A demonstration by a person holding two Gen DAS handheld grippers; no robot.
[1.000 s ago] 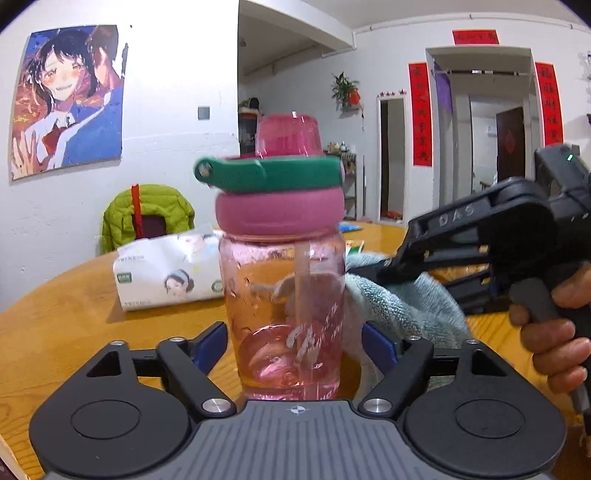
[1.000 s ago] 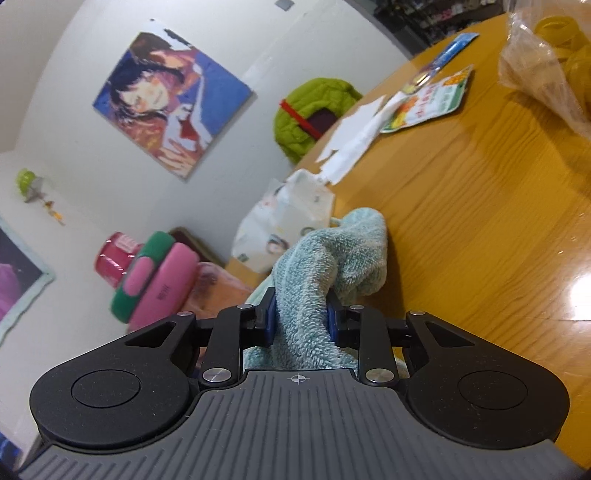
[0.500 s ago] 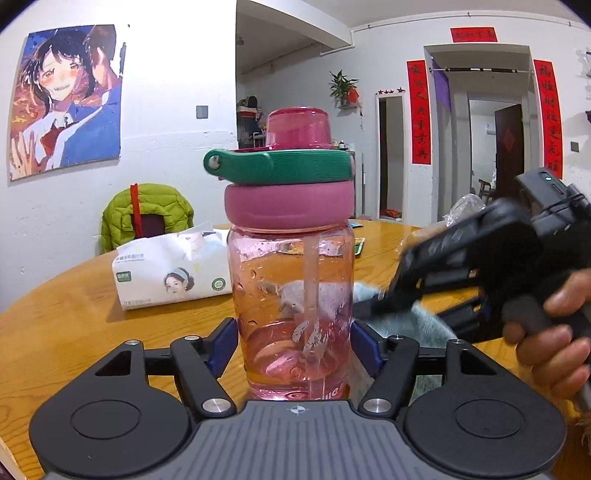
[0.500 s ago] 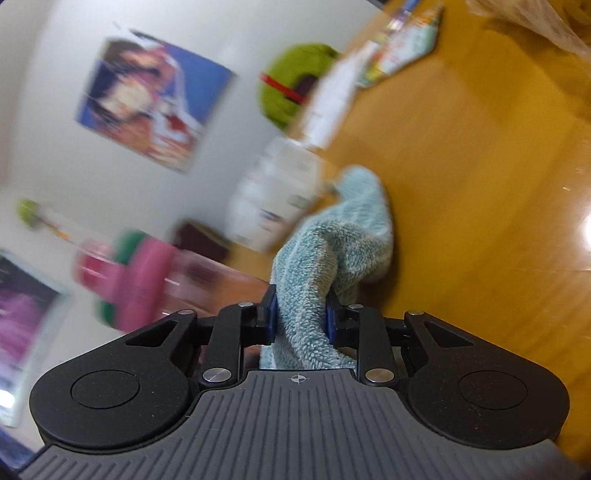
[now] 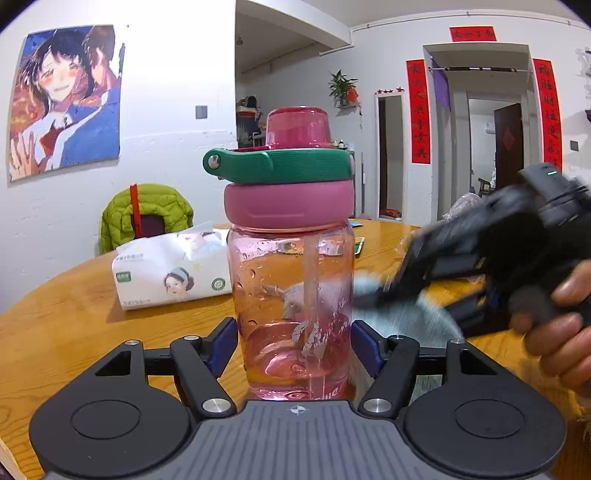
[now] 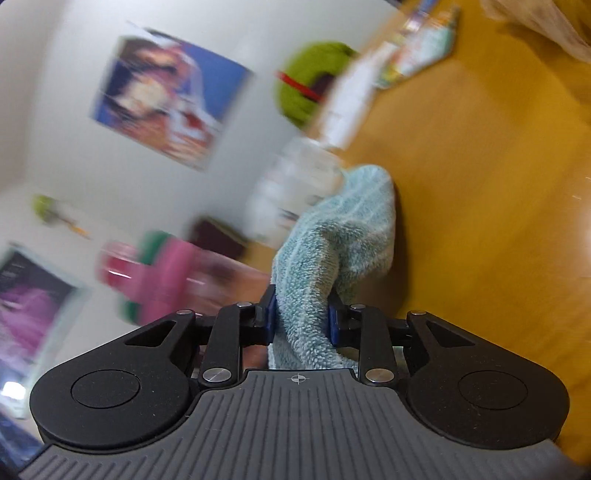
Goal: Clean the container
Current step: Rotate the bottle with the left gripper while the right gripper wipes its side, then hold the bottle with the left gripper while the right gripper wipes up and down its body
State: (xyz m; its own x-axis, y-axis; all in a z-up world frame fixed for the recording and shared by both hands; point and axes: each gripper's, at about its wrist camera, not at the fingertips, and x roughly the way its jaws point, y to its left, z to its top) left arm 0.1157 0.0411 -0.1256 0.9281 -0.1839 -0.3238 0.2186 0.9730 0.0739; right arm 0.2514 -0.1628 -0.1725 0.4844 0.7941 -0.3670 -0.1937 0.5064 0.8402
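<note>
A clear pink water bottle (image 5: 291, 295) with a pink lid and green handle stands upright on the wooden table. My left gripper (image 5: 295, 343) is shut on the bottle's lower body, a blue pad on each side. My right gripper (image 6: 301, 319) is shut on a light blue towel (image 6: 332, 240). In the left wrist view the right gripper (image 5: 480, 251) is blurred and holds the towel (image 5: 402, 314) against the bottle's right side. The bottle (image 6: 166, 273) shows blurred at the left in the right wrist view.
A white tissue pack (image 5: 170, 273) lies on the table (image 5: 74, 325) left of the bottle. A chair with a green jacket (image 5: 146, 214) stands behind it. A leaflet (image 6: 421, 51) and a plastic bag (image 6: 546, 26) lie farther along the table.
The left gripper has closed from open onto the bottle. The right gripper with the towel has moved along the bottle's right side, and its view is now blurred.
</note>
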